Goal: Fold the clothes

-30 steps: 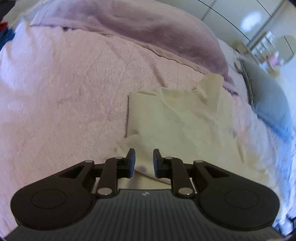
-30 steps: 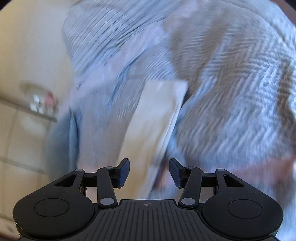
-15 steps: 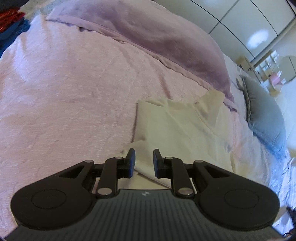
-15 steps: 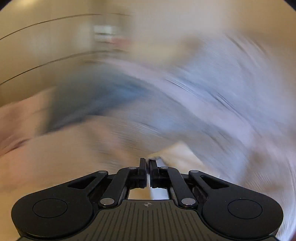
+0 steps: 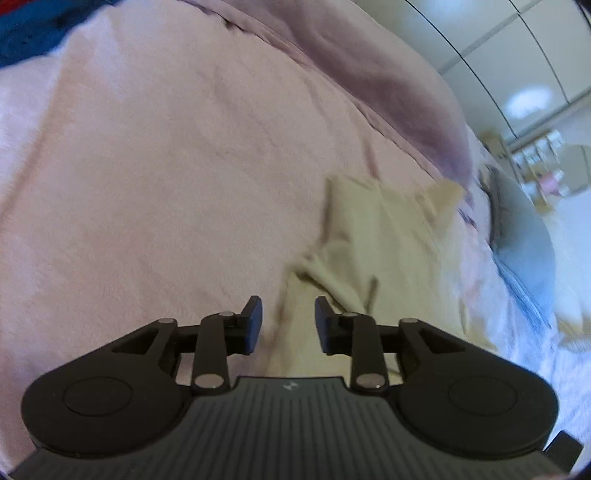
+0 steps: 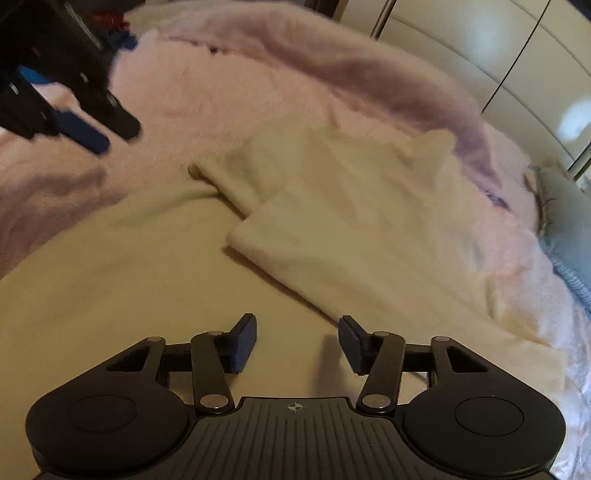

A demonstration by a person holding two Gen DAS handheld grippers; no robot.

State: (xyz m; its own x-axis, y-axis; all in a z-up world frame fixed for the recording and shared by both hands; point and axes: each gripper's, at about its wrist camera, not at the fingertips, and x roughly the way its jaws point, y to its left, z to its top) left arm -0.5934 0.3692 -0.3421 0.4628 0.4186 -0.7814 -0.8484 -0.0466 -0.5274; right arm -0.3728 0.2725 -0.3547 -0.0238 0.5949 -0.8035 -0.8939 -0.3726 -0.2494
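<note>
A cream garment (image 6: 351,221) lies spread on the pink bedspread (image 5: 166,166), one side folded over onto its body. My right gripper (image 6: 298,343) hovers low over the garment's near part. Its jaws are opening, and only flat cloth lies below the gap. My left gripper (image 5: 288,325) sits over the garment's (image 5: 373,240) left edge. Its jaws are also opening and pinch nothing. The right wrist view shows the left gripper (image 6: 107,133) at the upper left, above the bedspread and apart from the garment.
A purple blanket (image 6: 351,74) is bunched along the far side of the bed. A grey-blue pillow (image 5: 524,251) lies at the right. Blue and red clothes (image 5: 33,29) sit at the far left corner. White wardrobe doors (image 6: 480,55) stand behind.
The left gripper's jaws have spread wider and it has shifted left towards the garment's edge. The right gripper swung round, went shut half a second ago and now stands open over the garment.
</note>
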